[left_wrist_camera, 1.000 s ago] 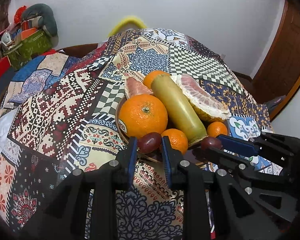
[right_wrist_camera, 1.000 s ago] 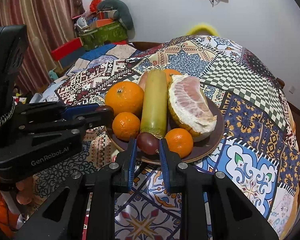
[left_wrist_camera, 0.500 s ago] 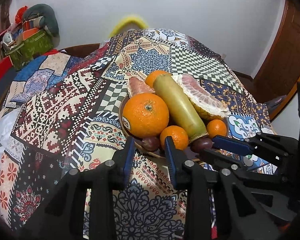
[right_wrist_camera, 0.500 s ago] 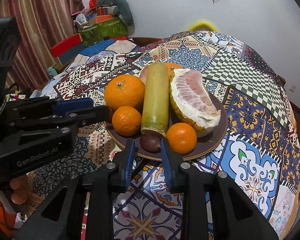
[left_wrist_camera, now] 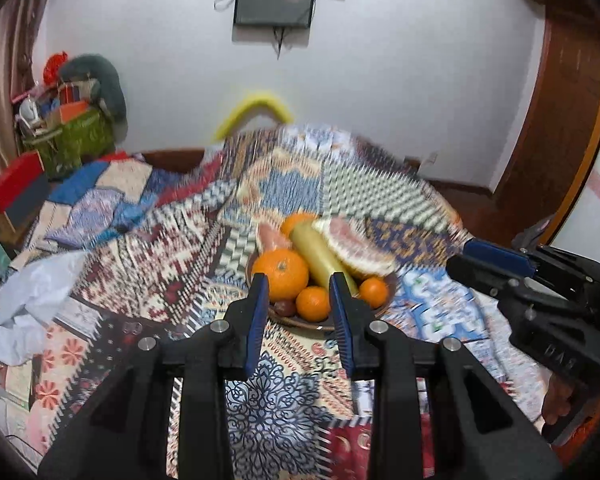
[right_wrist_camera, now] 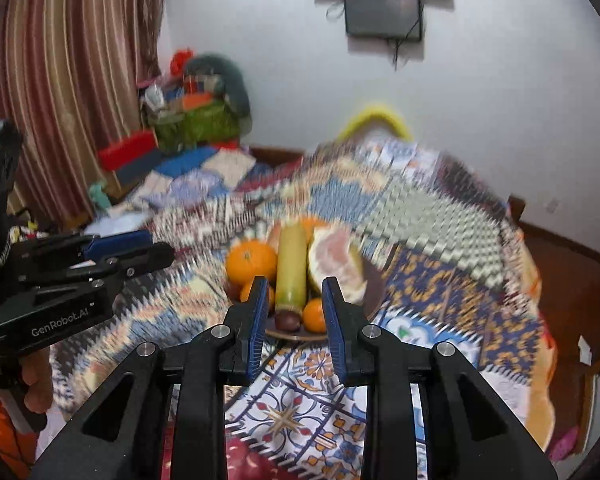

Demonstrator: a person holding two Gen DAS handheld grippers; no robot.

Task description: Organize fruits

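Fruits (left_wrist_camera: 300, 276) sit piled on a brown plate (left_wrist_camera: 384, 298) on the patterned bench (left_wrist_camera: 276, 400). Left hand-held gripper (left_wrist_camera: 298, 312) and right hand-held gripper (right_wrist_camera: 294, 314) hang nearby, jaws apart, empty. Nudging the pile could roll a small orange (left_wrist_camera: 313, 303) off.

Cloth, plastic and fruit skins, as they look

A patterned patchwork cloth (left_wrist_camera: 284, 412) covers the desk; both the left gripper (left_wrist_camera: 298, 312) and the right gripper (right_wrist_camera: 294, 316) look matt black plastic with ribbed blue pads (left_wrist_camera: 257, 316) and shiny metal screws; oranges (left_wrist_camera: 285, 274) have dimpled, slightly glossy peel; the door frame (left_wrist_camera: 556, 120) looks polished wood
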